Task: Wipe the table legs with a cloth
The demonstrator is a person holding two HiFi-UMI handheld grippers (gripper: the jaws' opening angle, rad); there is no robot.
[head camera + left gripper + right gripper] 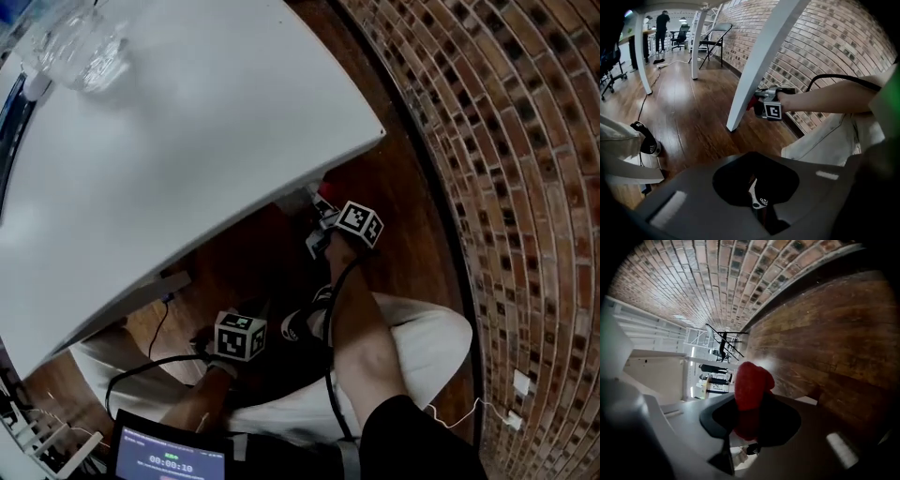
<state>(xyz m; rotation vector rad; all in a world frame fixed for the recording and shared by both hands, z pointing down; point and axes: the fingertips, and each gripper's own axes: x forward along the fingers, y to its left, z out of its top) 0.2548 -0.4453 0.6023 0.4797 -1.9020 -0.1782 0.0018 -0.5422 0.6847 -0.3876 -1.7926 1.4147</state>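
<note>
Photographer: Right gripper [747,420], its grey housing filling the foreground, pinches a crumpled red soft cloth [749,380]. The wad sticks out past the jaws, so fabric rather than metal meets the furniture.

Editor: And where does the cloth sit?

Photographer: Against the slanted white table leg [761,61], about halfway up its wall-facing side. From the left gripper view, cloth and leg appear to touch. The person's bare forearm [825,99] reaches in level beneath the white tabletop [187,141], likely because the leg stands tucked under that corner.

Editor: The other tool?

Photographer: Left gripper [754,187] sits low beside the person's black shoe [298,325], well apart from the leg. Its jaws look drawn together on nothing. It seems parked there to give the wiping hand room.

Editor: Surroundings?

Photographer: Dark wooden plank floor [689,112] underfoot, and a red brick wall [525,187] just beyond the leg. Wiping looks under way, and the leg's lower stretch toward the floor probably remains to be covered.
</note>
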